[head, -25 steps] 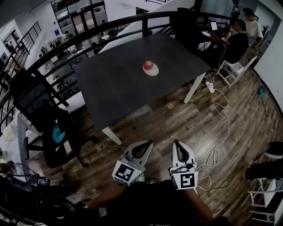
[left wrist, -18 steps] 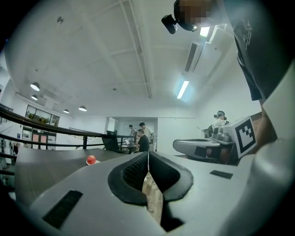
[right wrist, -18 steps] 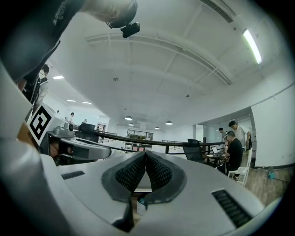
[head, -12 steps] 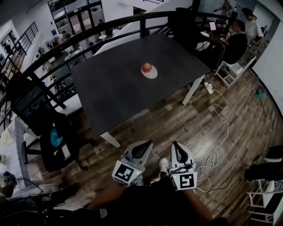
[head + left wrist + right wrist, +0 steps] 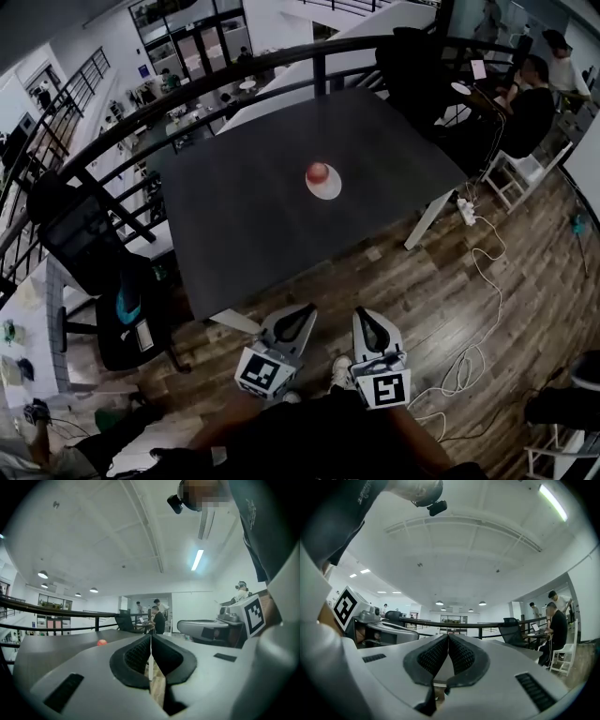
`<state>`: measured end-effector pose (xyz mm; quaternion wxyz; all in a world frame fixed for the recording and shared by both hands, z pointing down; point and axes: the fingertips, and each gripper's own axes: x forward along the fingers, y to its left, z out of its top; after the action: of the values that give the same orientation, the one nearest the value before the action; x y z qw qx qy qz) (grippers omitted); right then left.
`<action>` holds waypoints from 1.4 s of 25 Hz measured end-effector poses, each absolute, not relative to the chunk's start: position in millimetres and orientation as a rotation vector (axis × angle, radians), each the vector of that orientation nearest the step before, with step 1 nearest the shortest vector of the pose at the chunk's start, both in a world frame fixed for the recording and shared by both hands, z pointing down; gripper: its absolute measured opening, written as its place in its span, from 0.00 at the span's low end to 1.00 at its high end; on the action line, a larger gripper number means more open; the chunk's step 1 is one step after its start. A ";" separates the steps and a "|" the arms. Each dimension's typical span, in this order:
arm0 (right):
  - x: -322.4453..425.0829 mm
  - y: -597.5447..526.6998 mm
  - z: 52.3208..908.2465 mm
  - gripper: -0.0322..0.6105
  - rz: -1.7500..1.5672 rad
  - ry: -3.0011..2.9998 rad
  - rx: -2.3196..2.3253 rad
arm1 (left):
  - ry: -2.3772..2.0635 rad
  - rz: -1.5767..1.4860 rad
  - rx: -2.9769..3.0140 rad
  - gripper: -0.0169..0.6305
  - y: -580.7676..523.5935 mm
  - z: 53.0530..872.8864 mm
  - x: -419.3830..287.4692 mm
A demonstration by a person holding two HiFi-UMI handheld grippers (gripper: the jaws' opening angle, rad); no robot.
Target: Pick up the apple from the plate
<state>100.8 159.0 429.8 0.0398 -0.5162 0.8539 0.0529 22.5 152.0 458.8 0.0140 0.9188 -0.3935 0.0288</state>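
Both the left gripper [image 5: 300,312] and right gripper [image 5: 364,316] have jaws pressed together, empty; arriving unopened, they could knock the apple [image 5: 317,172] off its plate [image 5: 330,189] across the bench [image 5: 234,225].

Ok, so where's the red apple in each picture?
Head view: the apple sits on its plate, upper middle of the dark table.
Left gripper view: the apple is a small red dot left of the jaws.
Right gripper view: not in it.
Shared landmark: the seated person in black.
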 end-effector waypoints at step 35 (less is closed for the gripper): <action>72.0 -136.9 465.6 0.09 0.086 2.861 -1.387 | -1.391 0.054 2.713 0.07 -120.8 480.4 -0.3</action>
<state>72.0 -136.9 465.6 -0.0194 -0.4359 0.8994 0.0270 -0.3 -120.8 480.4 0.0462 0.8887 -0.4558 0.0178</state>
